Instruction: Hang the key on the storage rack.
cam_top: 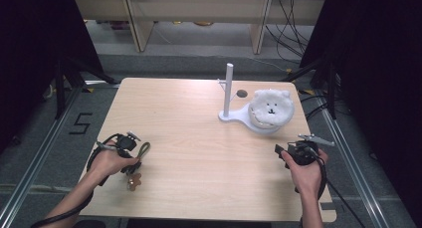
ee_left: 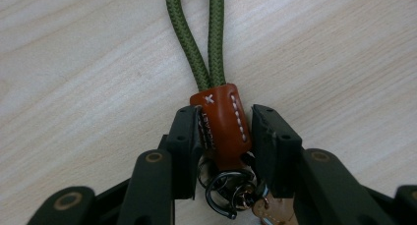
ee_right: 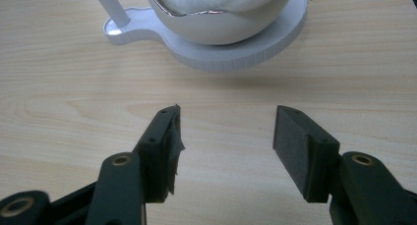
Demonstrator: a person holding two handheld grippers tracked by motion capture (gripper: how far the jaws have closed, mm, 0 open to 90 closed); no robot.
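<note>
Left gripper view: the left gripper (ee_left: pixel 221 131) fingers pinch the keychain's brown leather sleeve (ee_left: pixel 223 124) near the tabletop (cam_top: pixel 199 138) left edge. The right gripper (ee_right: pixel 226 146) fingers stand spread, facing the white stand (ee_right: pixel 231 48).

The counter (cam_top: pixel 199 138) lies bare through its middle and left; passage is blocked only by the white stand (cam_top: pixel 230 96) and bowl (cam_top: pixel 268 119) near the far right corner.

— What's cut off?
— The cord (ee_left: pixel 196 38) loop leaves the left gripper view's top edge; the bowl (ee_right: pixel 221 23) loses its upper part likewise.
— And hidden?
— The keys (ee_left: pixel 265 210), behind the jaws, lower centre.
</note>
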